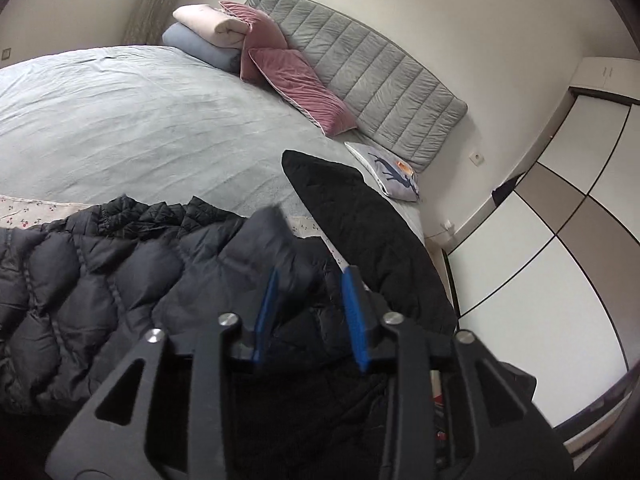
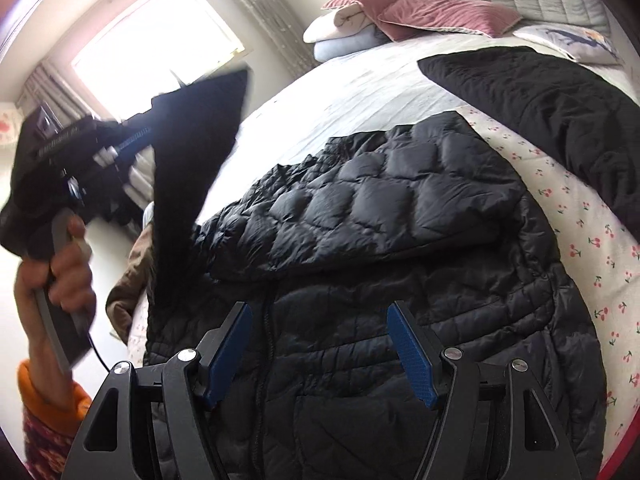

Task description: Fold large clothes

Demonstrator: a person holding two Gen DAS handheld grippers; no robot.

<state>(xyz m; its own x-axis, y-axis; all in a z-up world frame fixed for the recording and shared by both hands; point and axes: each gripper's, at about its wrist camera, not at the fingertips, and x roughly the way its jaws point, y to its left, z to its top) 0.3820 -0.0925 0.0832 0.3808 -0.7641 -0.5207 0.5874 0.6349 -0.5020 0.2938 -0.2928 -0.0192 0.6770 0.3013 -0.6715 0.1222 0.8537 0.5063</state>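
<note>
A black quilted puffer jacket (image 2: 380,248) lies spread on the bed, one sleeve folded across its chest. My left gripper (image 1: 312,276) is shut on the jacket's other sleeve (image 2: 200,140) and holds it lifted above the bed; the sleeve's end (image 1: 264,236) shows blurred between the blue pads. From the right wrist view the left gripper (image 2: 132,140) is up at the left, in a hand. My right gripper (image 2: 320,312) is open and empty, just above the jacket's lower front near the zipper.
A second black garment (image 1: 360,216) lies flat on the bed to the right, also in the right wrist view (image 2: 540,100). Pink pillows (image 1: 288,76), folded blankets (image 1: 208,32) and a grey headboard (image 1: 380,76) are at the far end. A wardrobe (image 1: 560,220) stands right of the bed.
</note>
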